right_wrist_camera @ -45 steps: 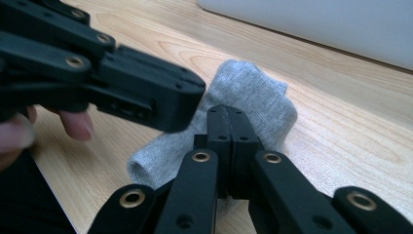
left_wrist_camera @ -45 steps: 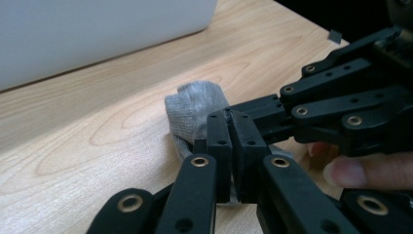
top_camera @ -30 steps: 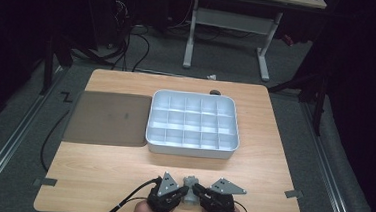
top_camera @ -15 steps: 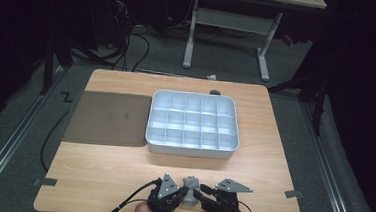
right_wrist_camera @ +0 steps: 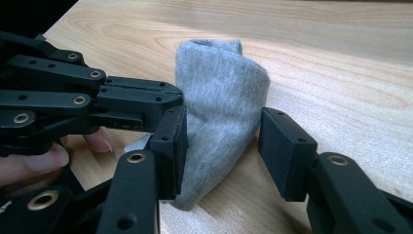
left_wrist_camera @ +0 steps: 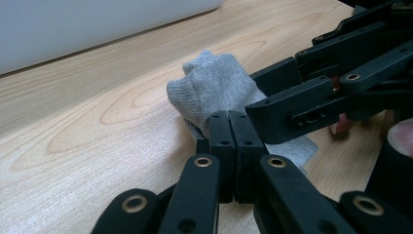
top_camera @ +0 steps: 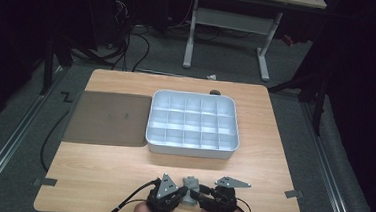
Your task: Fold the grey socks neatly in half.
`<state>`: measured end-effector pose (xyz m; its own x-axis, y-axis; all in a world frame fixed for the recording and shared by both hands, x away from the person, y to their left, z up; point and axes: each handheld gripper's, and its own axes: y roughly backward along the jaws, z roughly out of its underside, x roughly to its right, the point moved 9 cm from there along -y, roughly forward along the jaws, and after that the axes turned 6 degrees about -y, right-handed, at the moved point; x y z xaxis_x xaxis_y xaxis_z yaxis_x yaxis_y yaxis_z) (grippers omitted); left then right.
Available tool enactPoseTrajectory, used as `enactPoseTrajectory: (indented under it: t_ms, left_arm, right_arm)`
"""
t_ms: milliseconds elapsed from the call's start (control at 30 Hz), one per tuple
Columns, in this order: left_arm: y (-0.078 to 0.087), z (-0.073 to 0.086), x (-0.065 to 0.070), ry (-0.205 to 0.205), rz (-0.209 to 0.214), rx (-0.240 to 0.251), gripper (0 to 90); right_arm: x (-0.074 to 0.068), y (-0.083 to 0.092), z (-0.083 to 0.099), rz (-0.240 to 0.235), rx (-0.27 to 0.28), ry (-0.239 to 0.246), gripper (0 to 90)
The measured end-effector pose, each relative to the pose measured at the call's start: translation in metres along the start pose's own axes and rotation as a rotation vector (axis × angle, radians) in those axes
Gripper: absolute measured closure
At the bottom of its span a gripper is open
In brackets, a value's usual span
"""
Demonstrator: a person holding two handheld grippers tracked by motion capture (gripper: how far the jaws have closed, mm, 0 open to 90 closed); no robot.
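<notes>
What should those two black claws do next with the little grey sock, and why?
Probably draw the right gripper back. Its fingers have just been opening and now stand apart around the grey sock, while the left gripper is shut on the sock's edge, so it alone can lift it toward the white tray.

In your high view, both hands are cut off by the bottom edge at 6 o'clock, and the grey cloth (top_camera: 189, 189) between the grippers is too small for you to tell how it is folded. In your left gripper view, the shut jaws of the left gripper (left_wrist_camera: 229, 141) hide the near part of the cloth, and the white tray (left_wrist_camera: 87, 24) is cut by the top edge at 11 o'clock. In your right gripper view, the right gripper (right_wrist_camera: 221, 141) has just been opening; its left jaw covers the cloth's near edge, and a finger (right_wrist_camera: 29, 165) at 8 o'clock runs off the frame.
</notes>
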<state>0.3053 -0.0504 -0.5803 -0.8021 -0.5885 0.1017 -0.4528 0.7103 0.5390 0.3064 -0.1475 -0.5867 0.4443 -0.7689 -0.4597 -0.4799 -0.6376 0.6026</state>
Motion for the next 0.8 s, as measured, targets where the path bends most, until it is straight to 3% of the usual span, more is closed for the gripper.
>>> enactPoseTrajectory:
  t_ms: [300, 800]
  left_arm:
    - [0.0087, 0.0081, -0.0038, 0.023, 0.0, -0.019, 80.1]
    - [0.0026, 0.0094, -0.004, -0.005, -0.013, -0.062, 88.1]
  right_arm:
    - [-0.0018, -0.0035, 0.0004, -0.016, -0.015, 0.002, 55.3]
    - [-0.0071, -0.0073, 0.0003, -0.041, -0.026, 0.009, 63.0]
